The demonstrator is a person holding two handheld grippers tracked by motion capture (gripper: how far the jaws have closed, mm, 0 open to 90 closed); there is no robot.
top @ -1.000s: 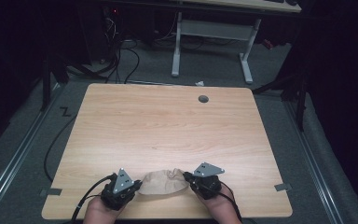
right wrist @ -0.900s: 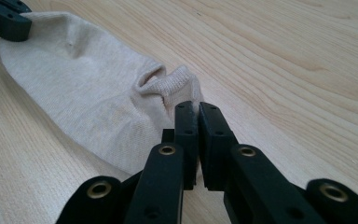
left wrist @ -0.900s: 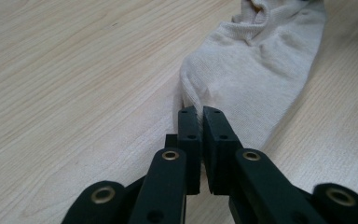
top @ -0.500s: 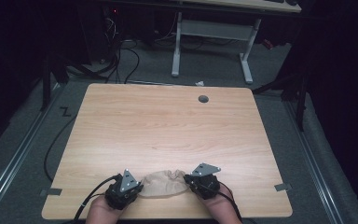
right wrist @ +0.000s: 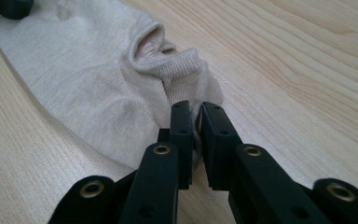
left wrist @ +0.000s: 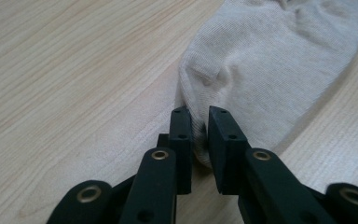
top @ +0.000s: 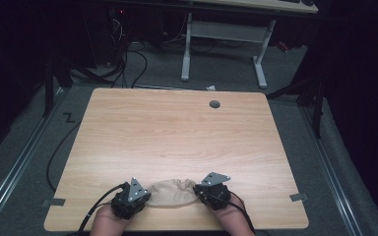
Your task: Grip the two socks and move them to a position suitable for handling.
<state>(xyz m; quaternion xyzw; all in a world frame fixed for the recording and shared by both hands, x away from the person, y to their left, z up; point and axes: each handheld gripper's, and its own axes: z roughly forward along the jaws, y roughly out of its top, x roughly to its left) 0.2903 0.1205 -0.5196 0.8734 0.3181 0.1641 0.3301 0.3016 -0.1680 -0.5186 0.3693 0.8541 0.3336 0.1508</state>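
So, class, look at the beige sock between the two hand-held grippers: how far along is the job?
Done: the sock lies flat near the table's front edge. In hand: the left hand-held gripper at one end and the right hand-held gripper at the cuff end have just been opening, with fabric between each pair of jaws. Left: drawing both grippers clear of the sock.

This looks like a lab or test room. A bare wooden table (top: 177,132) sits on grey carpet (top: 344,162), with black cables (top: 128,59) and a second desk (top: 221,29) beyond it in the dark.
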